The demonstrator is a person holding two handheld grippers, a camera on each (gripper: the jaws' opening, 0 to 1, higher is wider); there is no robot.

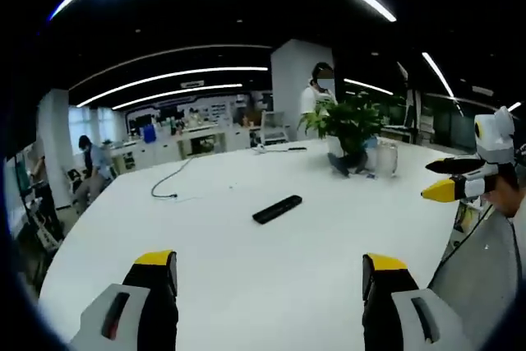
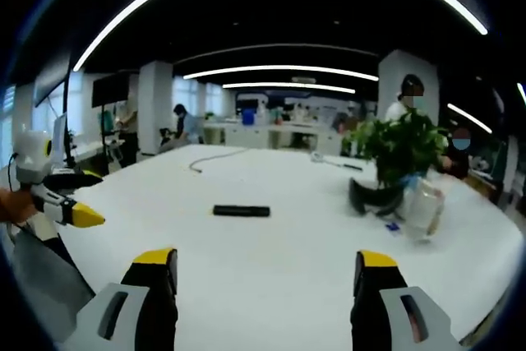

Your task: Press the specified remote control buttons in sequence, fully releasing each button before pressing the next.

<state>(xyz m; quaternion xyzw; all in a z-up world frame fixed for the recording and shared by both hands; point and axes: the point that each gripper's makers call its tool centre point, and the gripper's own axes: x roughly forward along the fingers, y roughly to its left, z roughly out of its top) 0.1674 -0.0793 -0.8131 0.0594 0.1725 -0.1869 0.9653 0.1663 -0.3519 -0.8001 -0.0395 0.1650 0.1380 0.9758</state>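
1. A large white desk [image 1: 246,277] fills the middle of an open office. A slim black remote control [image 1: 277,209] lies flat near its centre, alone, well apart from everything else on the surface.
2. The left gripper [image 1: 267,273] hovers low over the near edge of the desk, jaws spread wide and empty, aimed at the remote control but well short of it.
3. The right gripper [image 2: 267,270] is likewise released, jaws wide apart, holding nothing. Its view has the remote control [image 2: 242,210] straight ahead, untouched.
4. Each gripper looks placed to keep the remote control in sight; no button is being pressed yet, so the sequence seems not to have begun.
5. A potted plant [image 2: 400,150] stands farther along the desk beside a clear container [image 2: 423,203]. A loose cable [image 1: 168,180] trails across the far side.
6. People stand in the background near the counters.
7. No brand, label or writing is readable; the remote control's buttons are too small to make out.
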